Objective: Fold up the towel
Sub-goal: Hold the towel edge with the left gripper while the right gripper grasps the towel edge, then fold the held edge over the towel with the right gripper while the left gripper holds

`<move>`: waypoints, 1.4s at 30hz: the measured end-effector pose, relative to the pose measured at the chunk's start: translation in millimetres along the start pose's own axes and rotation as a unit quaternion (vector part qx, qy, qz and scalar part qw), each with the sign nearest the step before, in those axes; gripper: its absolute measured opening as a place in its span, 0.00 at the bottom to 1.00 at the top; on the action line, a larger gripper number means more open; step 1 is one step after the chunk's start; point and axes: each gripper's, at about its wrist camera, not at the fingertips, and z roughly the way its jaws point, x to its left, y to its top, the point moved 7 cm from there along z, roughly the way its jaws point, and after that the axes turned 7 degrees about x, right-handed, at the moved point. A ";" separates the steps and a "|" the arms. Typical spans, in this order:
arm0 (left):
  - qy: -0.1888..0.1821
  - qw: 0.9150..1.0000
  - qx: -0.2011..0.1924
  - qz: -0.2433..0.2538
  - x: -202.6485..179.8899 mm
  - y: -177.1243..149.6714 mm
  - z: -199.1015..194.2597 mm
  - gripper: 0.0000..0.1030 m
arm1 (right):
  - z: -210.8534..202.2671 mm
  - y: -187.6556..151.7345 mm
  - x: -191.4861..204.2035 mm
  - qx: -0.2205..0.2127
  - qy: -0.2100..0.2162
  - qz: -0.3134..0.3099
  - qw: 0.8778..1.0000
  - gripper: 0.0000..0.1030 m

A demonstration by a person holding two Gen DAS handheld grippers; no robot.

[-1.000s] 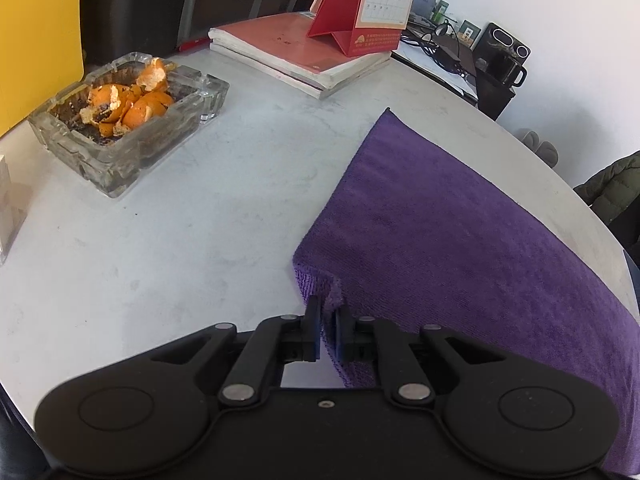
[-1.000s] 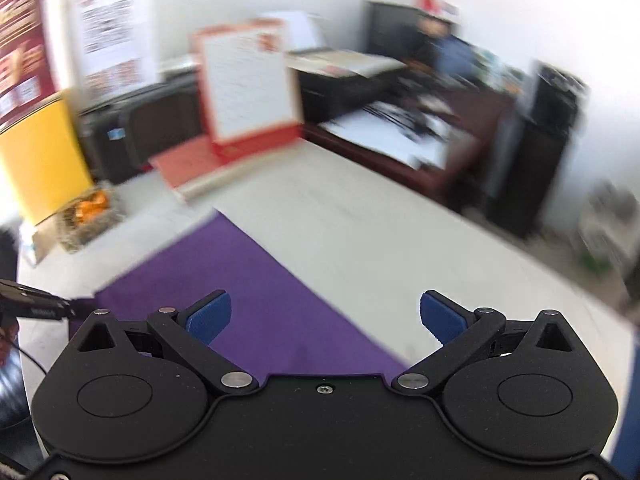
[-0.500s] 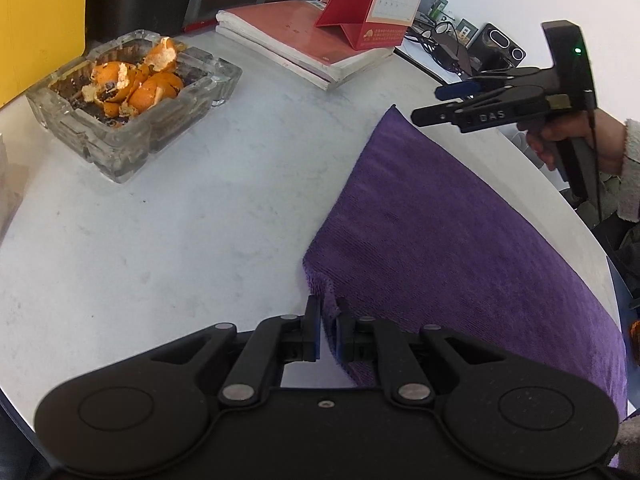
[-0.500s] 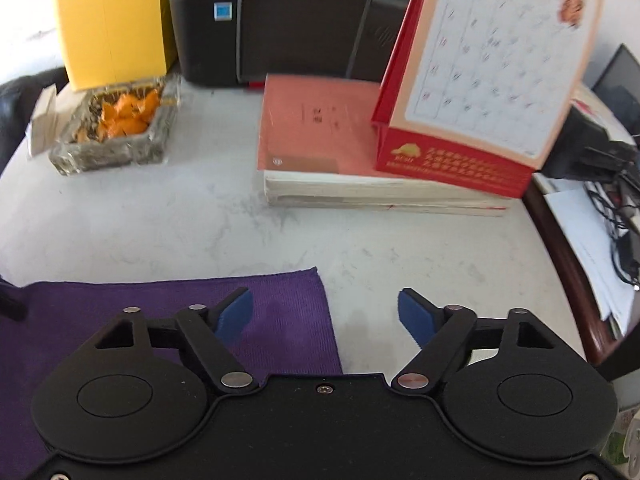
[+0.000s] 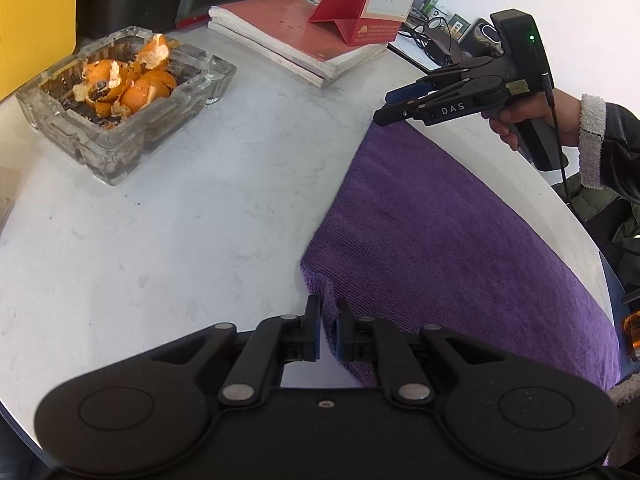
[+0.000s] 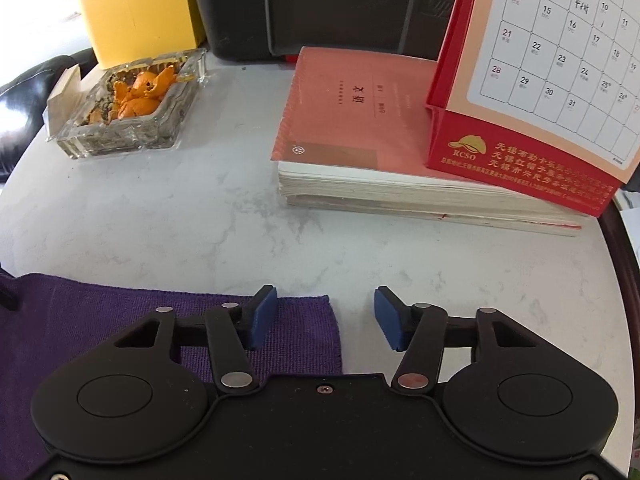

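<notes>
My left gripper (image 5: 328,330) is pressed together on the near corner of the purple towel (image 5: 448,248) — a small ruffle of cloth stands pinched between the two pads, and the corner is drawn up a little off the table (image 5: 180,220). The rest of the towel lies flat on the white marbled top, running away from me along the table's curved right edge.

At the towel's far corner I see my right gripper (image 5: 380,114) from the side, held in a hand (image 5: 532,120) with a pale cuff and a dark sleeve. Its tip hangs right at that corner; from this view I cannot tell whether it touches the cloth.

From the right wrist view, the right gripper (image 6: 325,320) has its jaws closing, yet the blue pads (image 6: 262,318) stand apart. The left pad sits over the towel (image 6: 100,320), the right pad over bare table (image 6: 200,220), and the towel's corner lies between them — neither pad presses on it.

Beyond the towel stands a glass ashtray (image 5: 120,116) heaped with orange peel (image 5: 132,80), well apart from the cloth. A thick red-covered book (image 6: 360,140) lies further right, with a red desk calendar (image 6: 540,80) standing on it. Behind them sit a black printer (image 6: 320,4) and a yellow panel (image 6: 132,8).
</notes>
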 end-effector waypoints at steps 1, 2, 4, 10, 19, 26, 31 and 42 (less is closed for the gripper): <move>-0.001 1.000 0.000 0.001 0.1 0.1 0.2 0.06 | 0.2 0.0 0.7 0.002 0.001 -0.004 1.000 0.48; -0.001 1.000 0.000 0.001 0.0 0.0 -0.1 0.06 | 0.4 -0.3 1.9 0.004 0.003 -0.009 1.000 0.48; -0.001 1.000 -0.001 0.001 0.0 0.0 0.0 0.06 | 0.3 -0.6 3.6 0.008 0.008 -0.015 1.000 0.45; -0.001 1.000 -0.005 -0.001 0.0 0.6 0.8 0.06 | -0.7 0.1 9.8 0.016 0.020 -0.039 0.999 0.33; -0.013 1.000 -0.013 -0.009 2.1 -0.4 1.1 0.06 | -0.8 -0.7 14.1 0.024 0.013 -0.057 0.998 0.07; -0.027 0.999 -0.024 -0.016 1.0 -0.4 -2.6 0.06 | -8.4 -5.2 18.6 0.025 0.003 -0.063 0.998 0.04; -0.037 0.999 -0.035 -0.012 -4.4 -0.7 -8.4 0.06 | -19.3 -7.6 22.6 0.022 -0.005 -0.064 0.998 0.04; -0.063 0.996 -0.060 0.019 -29.6 -1.9 -23.8 0.06 | -54.6 -20.5 25.1 0.014 -0.038 -0.048 0.998 0.04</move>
